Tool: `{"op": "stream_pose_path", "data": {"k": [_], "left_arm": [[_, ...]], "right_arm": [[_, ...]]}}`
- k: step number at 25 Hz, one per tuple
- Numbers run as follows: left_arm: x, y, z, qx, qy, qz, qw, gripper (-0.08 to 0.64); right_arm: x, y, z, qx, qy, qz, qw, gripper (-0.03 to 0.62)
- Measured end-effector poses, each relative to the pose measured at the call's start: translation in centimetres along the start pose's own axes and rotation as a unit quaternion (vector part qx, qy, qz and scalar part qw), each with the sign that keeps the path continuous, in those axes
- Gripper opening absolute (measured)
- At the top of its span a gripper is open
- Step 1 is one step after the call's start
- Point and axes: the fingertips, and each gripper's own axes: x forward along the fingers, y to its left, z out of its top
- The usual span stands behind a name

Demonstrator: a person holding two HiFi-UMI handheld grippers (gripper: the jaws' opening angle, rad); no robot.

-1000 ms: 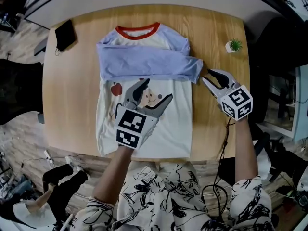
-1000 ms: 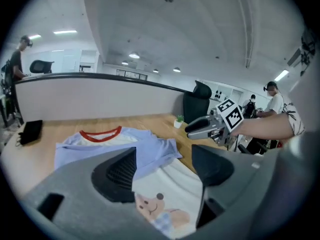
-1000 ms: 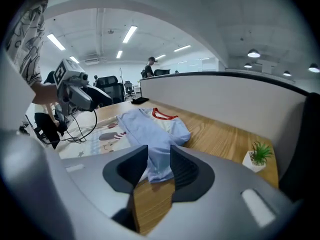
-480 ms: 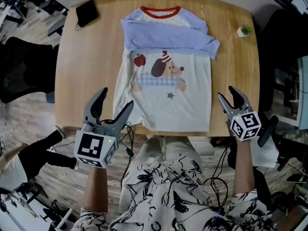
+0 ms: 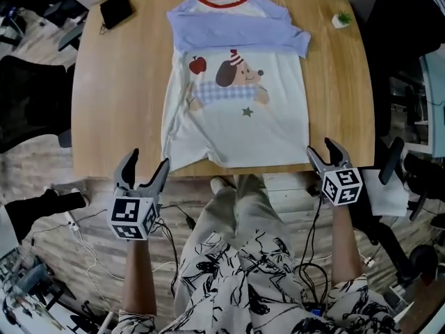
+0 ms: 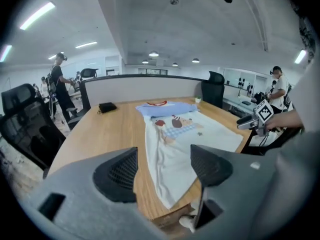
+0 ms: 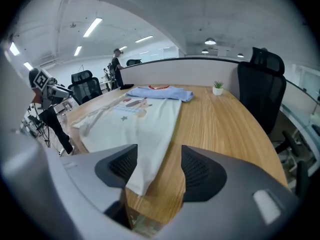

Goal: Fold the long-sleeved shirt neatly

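Note:
The long-sleeved shirt [image 5: 233,110] lies flat on the wooden table [image 5: 118,103], white with a dog print and a red collar at the far end. Both blue sleeves are folded across its chest. My left gripper [image 5: 148,162] hovers open just off the table's near edge, beside the hem's left corner [image 6: 170,199]. My right gripper [image 5: 321,148] stands open at the near edge by the hem's right corner [image 7: 140,181]. Its jaws have just been opening; the corner shows between them, and the pads are not pressing on it. Neither gripper holds anything.
A black pouch [image 5: 115,9] lies at the far left of the table and a small potted plant [image 5: 341,19] at the far right. Black office chairs [image 7: 260,89] stand around. Cables lie on the floor by the person's patterned trousers [image 5: 236,270].
Both grippers have drawn back from the shirt's middle and the folded sleeve's end to the table's near edge. The right jaws stand wider than before.

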Motion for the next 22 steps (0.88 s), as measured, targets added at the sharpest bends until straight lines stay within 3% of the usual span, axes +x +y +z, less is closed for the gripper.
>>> {"op": "stream_pose_path", "data": {"k": [4, 14, 16, 20, 22], "left_arm": [[1.9, 0.5, -4.9, -0.015, 0.031, 0.000, 0.9994, 0.341], [5.6, 0.4, -12.2, -0.053, 0.080, 0.012, 0.9953, 0.341], [6.2, 0.6, -13.1, -0.062, 0.088, 0.017, 0.9941, 0.322], [6.2, 0.8, -13.7, -0.062, 0.090, 0.044, 0.9930, 0.270], [5.9, 0.5, -13.8, -0.068, 0.094, 0.046, 0.9922, 0.164]], "right_arm": [[0.6, 1.0, -2.7, 0.012, 0.010, -0.007, 1.000, 0.288], [1.8, 1.3, -5.6, 0.034, 0.008, -0.037, 0.999, 0.275], [1.9, 1.5, -5.5, 0.033, 0.003, -0.040, 0.999, 0.247], [2.1, 3.0, -5.5, 0.011, 0.012, -0.025, 1.000, 0.057], [1.7, 3.1, -5.7, -0.001, 0.020, -0.030, 0.999, 0.040]]}}
